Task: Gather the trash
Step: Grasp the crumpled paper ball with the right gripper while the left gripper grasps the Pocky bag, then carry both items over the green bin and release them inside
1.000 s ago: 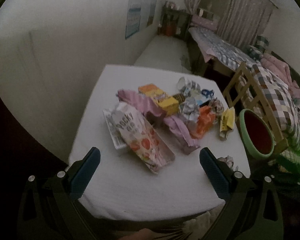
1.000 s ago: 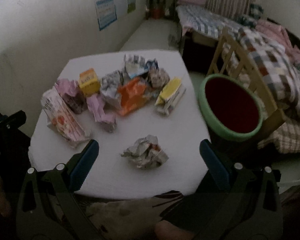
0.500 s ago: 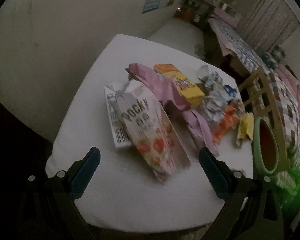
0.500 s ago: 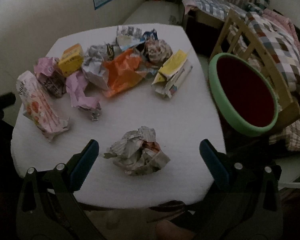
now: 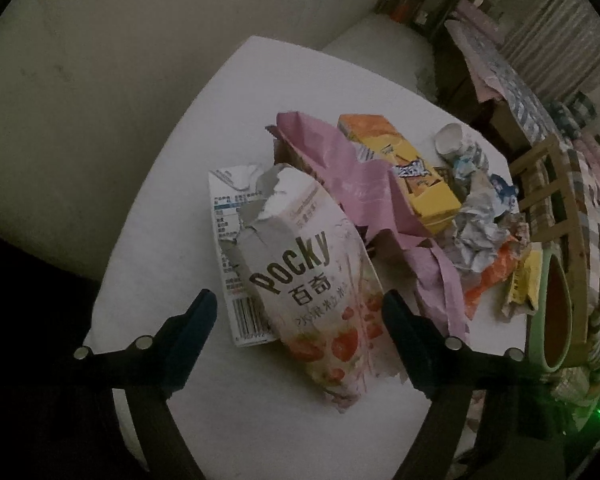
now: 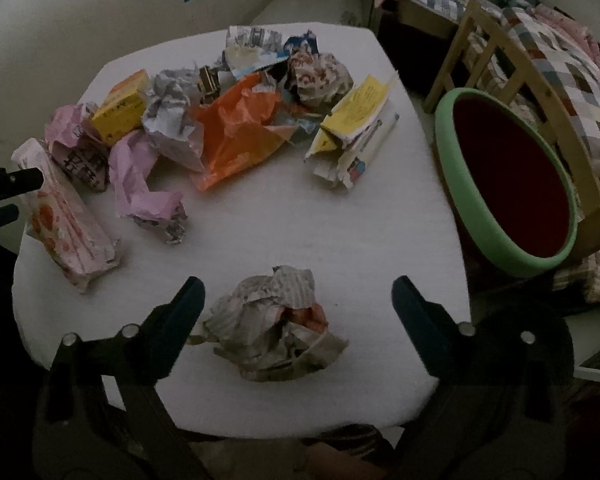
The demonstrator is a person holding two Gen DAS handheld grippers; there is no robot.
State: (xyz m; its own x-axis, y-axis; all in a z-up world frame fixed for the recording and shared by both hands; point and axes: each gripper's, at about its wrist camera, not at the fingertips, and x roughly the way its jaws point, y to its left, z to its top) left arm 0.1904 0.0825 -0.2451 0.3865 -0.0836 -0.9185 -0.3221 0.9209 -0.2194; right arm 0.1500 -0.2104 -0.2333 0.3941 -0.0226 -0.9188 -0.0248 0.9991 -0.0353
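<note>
Crumpled paper ball (image 6: 272, 324), light and springy, sits low-centre on our white surface (image 6: 340, 232) between the closing right claw (image 6: 296, 308); left claw (image 5: 298, 322) narrows astride the soft Pocky bag (image 5: 312, 292).

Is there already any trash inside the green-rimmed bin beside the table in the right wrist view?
No: the green-rimmed bin shows only its bare dark red inside, while every wrapper lies on the table.

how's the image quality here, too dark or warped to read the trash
Left wrist view: dim, with fisheye bending at the table edge, yet the Pocky box print is legible between the closing left gripper fingers. Right wrist view: equally dim and vignetted; the crumpled paper ball is sharp, the bin interior just dark red.
</note>
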